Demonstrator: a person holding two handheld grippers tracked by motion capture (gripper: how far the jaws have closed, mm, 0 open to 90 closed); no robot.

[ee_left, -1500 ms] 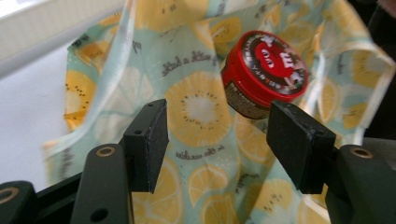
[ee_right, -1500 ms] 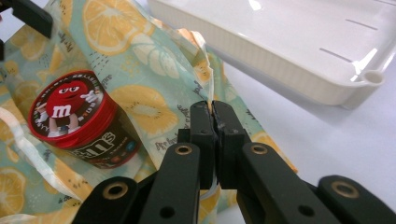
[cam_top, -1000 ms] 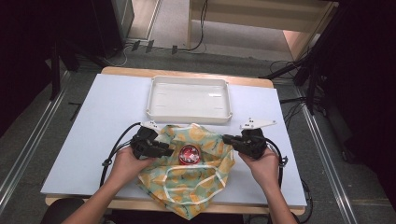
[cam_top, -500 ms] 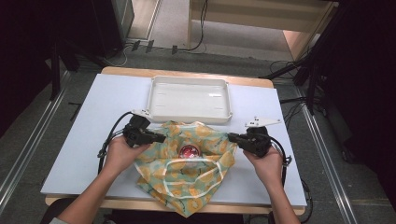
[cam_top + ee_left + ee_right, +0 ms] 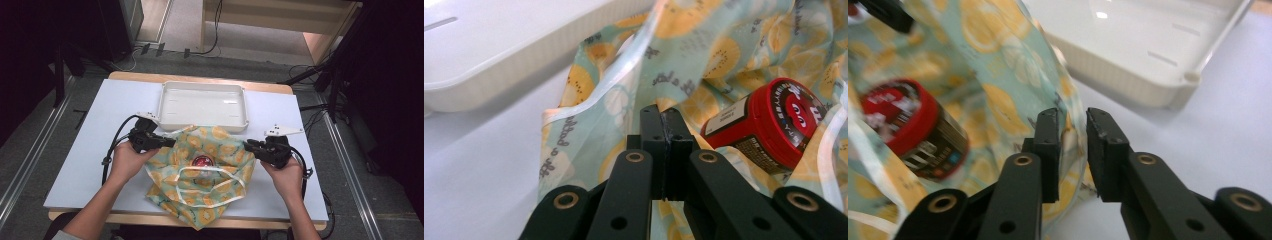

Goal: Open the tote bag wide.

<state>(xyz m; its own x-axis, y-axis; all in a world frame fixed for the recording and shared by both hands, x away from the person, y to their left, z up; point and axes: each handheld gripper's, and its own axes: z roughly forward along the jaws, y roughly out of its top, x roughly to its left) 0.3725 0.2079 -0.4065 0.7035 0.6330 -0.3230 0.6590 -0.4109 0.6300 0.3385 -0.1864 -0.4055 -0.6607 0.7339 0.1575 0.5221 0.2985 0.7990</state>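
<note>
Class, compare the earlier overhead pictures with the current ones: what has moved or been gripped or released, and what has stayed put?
The left gripper has drawn outward, jaws shut on the fruit-print bag, spreading its mouth. The right gripper also moved outward; its jaws have just been opening, the bag's edge loose between them. The red-lidded jar inside the bag, the white tray and the table stayed as they were.

Laboratory recording bay: white-topped table (image 5: 90, 150) on a grey floor (image 5: 30, 150), dark curtains (image 5: 385, 75) either side, cables (image 5: 165, 50) behind.
</note>
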